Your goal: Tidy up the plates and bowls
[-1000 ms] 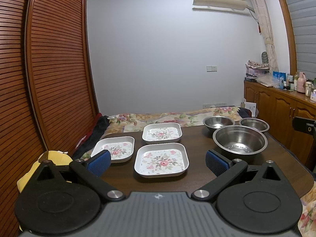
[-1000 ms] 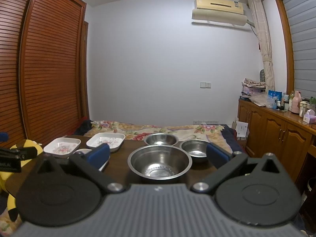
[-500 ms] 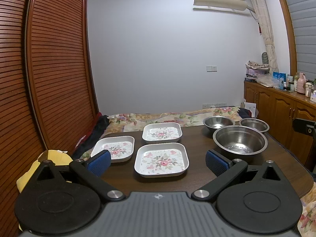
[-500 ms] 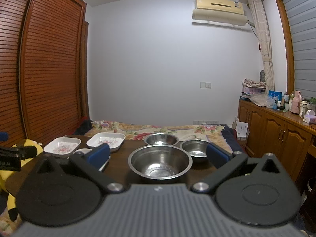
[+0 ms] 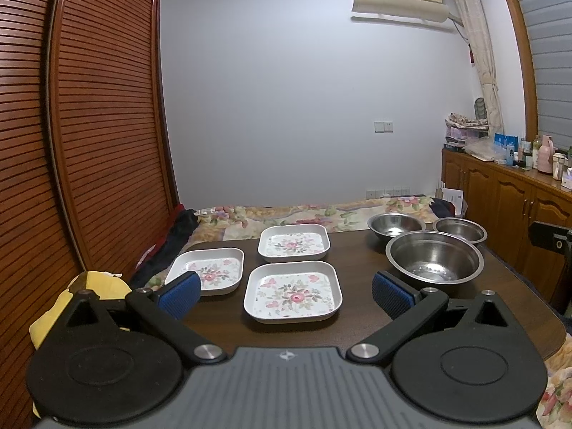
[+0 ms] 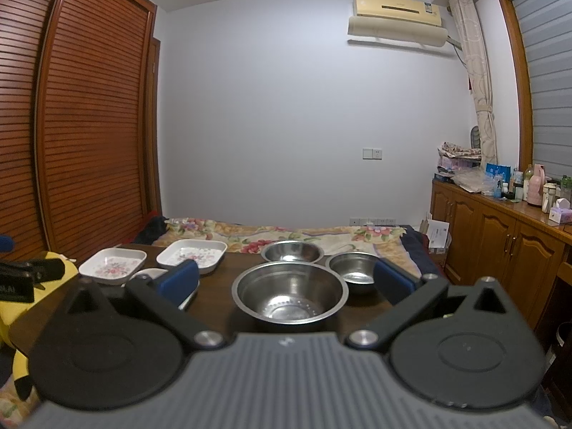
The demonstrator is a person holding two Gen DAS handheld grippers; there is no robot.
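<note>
Plates and bowls are spread over a dark wooden bench (image 5: 354, 261). Three square floral plates are grouped on its left part: the near plate (image 5: 293, 291), the left plate (image 5: 211, 273) just beside it, and the far plate (image 5: 294, 242) behind it, none of them touching. On the right part, three steel bowls are clustered: the big bowl (image 5: 434, 261) in front, with the back bowl (image 5: 396, 225) and the small bowl (image 5: 460, 229) close behind it; whether the rims touch cannot be told.

The left tool (image 5: 284, 291) is held above the near edge of the bench with its blue-padded fingers (image 5: 180, 293) spread wide, nothing between them; the near plate is framed in the gap.

The right tool (image 6: 286, 280) is likewise held wide open and empty, with the big bowl (image 6: 289, 291) framed between its fingers. From this side the back bowl (image 6: 291, 251) and small bowl (image 6: 352, 266) are seen beyond it, and two plates lie to the left.

A bed (image 5: 286, 212) with a floral cover is seen beyond the bench.
</note>
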